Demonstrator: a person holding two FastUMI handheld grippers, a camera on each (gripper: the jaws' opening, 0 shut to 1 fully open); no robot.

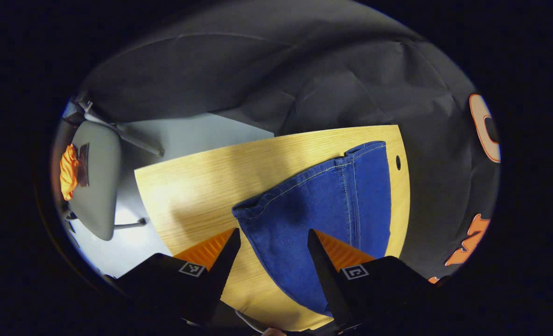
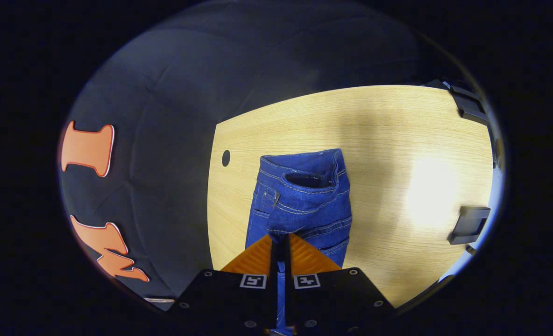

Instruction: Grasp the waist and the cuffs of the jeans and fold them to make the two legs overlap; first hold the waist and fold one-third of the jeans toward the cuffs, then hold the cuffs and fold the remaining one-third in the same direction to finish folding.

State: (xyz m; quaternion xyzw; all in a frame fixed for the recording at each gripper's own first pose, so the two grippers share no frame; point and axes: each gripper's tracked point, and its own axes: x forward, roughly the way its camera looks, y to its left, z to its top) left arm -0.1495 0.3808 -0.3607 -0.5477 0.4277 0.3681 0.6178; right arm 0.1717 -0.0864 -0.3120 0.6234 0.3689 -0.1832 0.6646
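**Right tool clamped on jeans, left tool spread over the cuffs**

Right tool [image 2: 280,242]: fingers pinched together with a strip of denim running between them, so it's grasping the jeans [image 2: 302,196]. Waist end lies straight ahead of it, flat on the tabletop [image 2: 398,140], waistband and pocket opening facing up at the far end. The pinch looks to be on a fabric edge below the pockets. My read: it holds the layers so they don't slide while the other end gets handled.

Left tool [image 1: 274,242]: fingers spread wide, nothing between them pressed. The cuffs [image 1: 304,186] sit just ahead and between the fingers, hem line running ahead and to the right, one side seam on top. The legs look already stacked, so the lengthwise overlap seems done or nearly so.

The spread fingers lined up astride the leg fabric suggest a grab being set up. I can't tell how high above the cloth it is.

Beyond the tabletop edge, to the left of the left tool: a grey chair [image 1: 94,182] with an orange item on it. Not relevant.
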